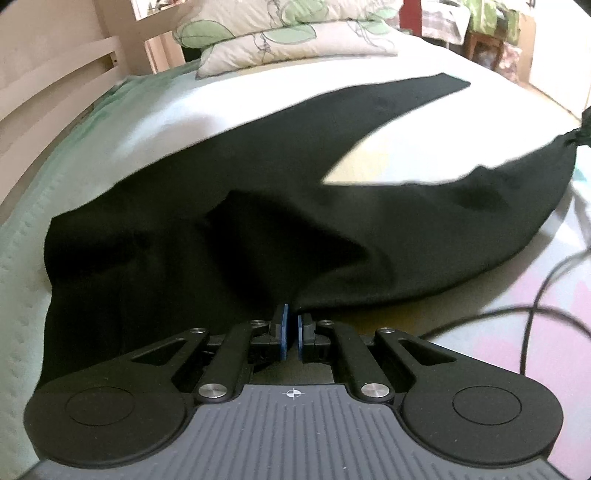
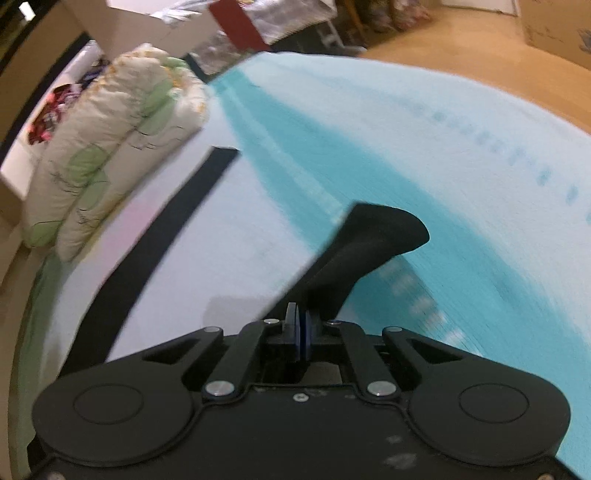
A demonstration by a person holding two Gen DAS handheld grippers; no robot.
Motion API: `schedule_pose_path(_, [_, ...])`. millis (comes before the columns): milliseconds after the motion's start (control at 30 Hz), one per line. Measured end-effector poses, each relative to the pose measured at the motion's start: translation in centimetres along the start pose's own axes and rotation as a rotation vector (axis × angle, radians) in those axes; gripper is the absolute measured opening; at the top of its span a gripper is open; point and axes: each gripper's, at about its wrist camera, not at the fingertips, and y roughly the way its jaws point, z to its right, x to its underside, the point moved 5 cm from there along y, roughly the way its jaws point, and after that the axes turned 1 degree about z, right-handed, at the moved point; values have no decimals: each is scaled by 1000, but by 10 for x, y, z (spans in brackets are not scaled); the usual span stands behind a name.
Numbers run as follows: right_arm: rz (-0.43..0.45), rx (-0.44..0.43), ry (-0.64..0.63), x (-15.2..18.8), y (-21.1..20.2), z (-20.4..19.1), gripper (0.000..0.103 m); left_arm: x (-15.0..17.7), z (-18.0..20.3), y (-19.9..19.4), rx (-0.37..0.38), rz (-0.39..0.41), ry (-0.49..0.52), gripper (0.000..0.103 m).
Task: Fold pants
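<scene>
Black pants (image 1: 229, 229) lie spread on the bed, one leg flat toward the pillows, the other leg lifted off to the right. My left gripper (image 1: 291, 319) is shut on the pants' near edge at the waist. In the right wrist view my right gripper (image 2: 300, 317) is shut on the hem of a pant leg (image 2: 354, 251), which sticks up past the fingers. The other leg (image 2: 166, 225) lies flat as a dark strip on the sheet. The right gripper shows at the far right edge of the left wrist view (image 1: 581, 129), pinching the lifted leg end.
Two leaf-print pillows (image 1: 288, 33) are stacked at the head of the bed, also in the right wrist view (image 2: 103, 140). A wooden bed frame (image 1: 48, 85) runs along the left. A black cable (image 1: 539, 295) lies on the sheet at right. The floor and boxes (image 2: 554, 26) lie beyond the bed.
</scene>
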Motion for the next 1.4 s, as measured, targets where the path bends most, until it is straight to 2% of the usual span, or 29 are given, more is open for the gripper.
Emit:
schedule_pose_path(133, [15, -43, -45, -20, 3, -26, 5, -23, -13, -3, 16, 8, -37, 5])
schedule_pose_path(300, [1, -77, -78, -48, 26, -58, 5, -63, -30, 4, 39, -15, -25, 5])
schedule_pose_path(467, [-4, -93, -123, -78, 60, -87, 5, -97, -52, 32, 53, -81, -30, 5])
schedule_pose_path(633, [-15, -83, -181, -97, 100, -117, 5, -125, -71, 71, 27, -105, -56, 5])
schedule_pose_path(800, [-64, -66, -190, -107, 141, -131, 5, -134, -81, 108, -1, -111, -94, 5])
schedule_pose_path(933, [-95, -65, -223, -112, 171, -149, 5, -140, -89, 128, -18, -117, -89, 5])
schedule_pose_path(1233, [-131, -28, -252, -126, 220, -175, 5, -150, -102, 146, -33, -96, -118, 6])
schedule_pose_path(1400, [-109, -4, -218, -133, 238, -174, 5, -161, -108, 150, -44, -75, -131, 6])
